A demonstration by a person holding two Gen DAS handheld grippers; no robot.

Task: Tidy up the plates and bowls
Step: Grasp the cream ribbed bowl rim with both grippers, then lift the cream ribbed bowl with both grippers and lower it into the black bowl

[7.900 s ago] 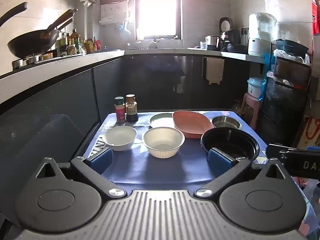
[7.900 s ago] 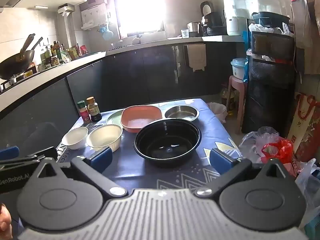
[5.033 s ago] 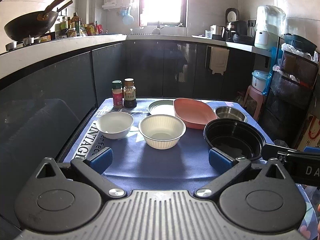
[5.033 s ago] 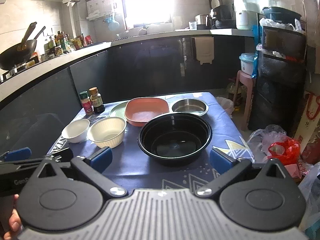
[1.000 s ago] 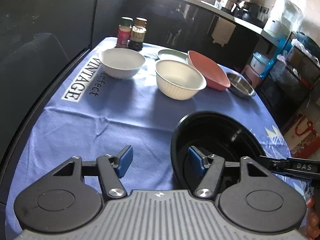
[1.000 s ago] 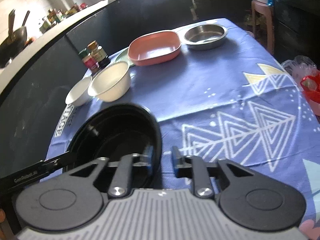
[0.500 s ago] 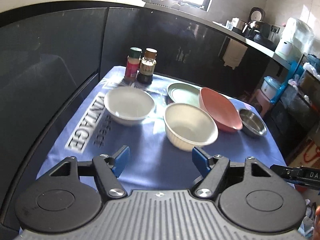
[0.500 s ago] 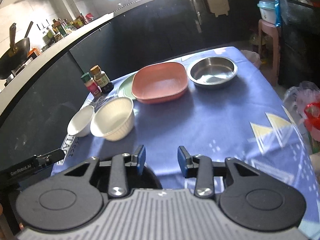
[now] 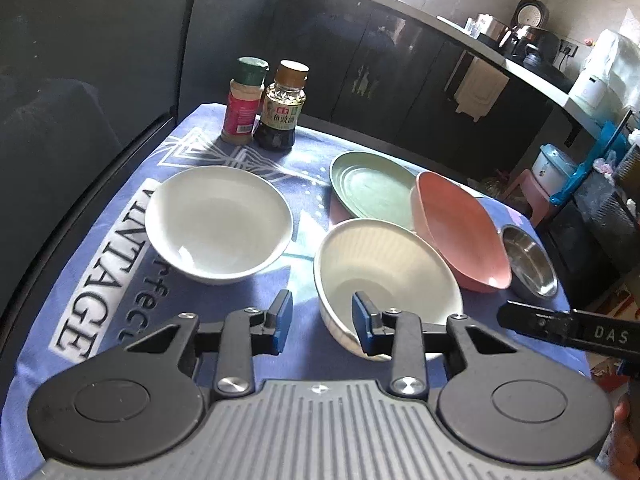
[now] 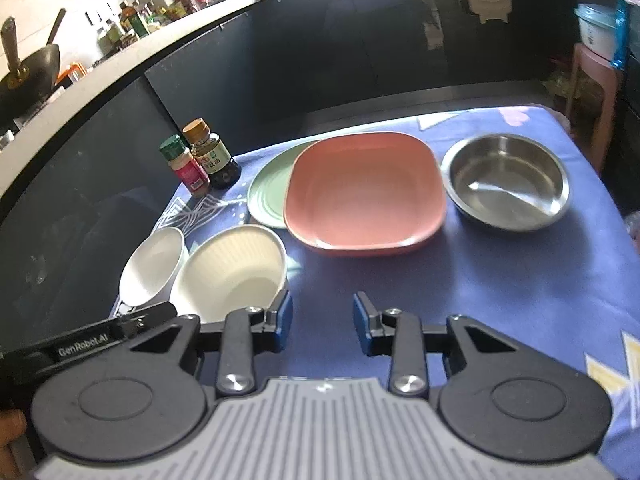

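Observation:
The cream ribbed bowl point(image 9: 384, 272) point(image 10: 232, 276) stands in the middle of the blue-clothed table point(image 9: 120, 240). My left gripper point(image 9: 322, 322) straddles its near left rim, one finger inside and one outside. Its jaws are closing, with the pads still off the rim. My right gripper point(image 10: 322, 320) hangs over bare cloth just right of that bowl, jaws closing a little with nothing between them. A white bowl point(image 9: 218, 224) point(image 10: 154, 266) sits to the left. Behind are a green plate point(image 9: 368, 190), a pink square plate point(image 9: 460, 232) point(image 10: 364, 196) leaning on it, and a steel bowl point(image 9: 528, 266) point(image 10: 506, 180).
Two seasoning bottles point(image 9: 244, 100) point(image 9: 282, 106) stand at the table's far left corner. Dark cabinet fronts close in the left and far sides. A pink stool point(image 10: 592, 80) and storage racks stand to the right. Bare cloth lies at the near right point(image 10: 520, 280).
Both grippers have moved forward over the table toward the dishes, and the black bowl has dropped out of view. The left jaws have narrowed around the cream bowl's rim.

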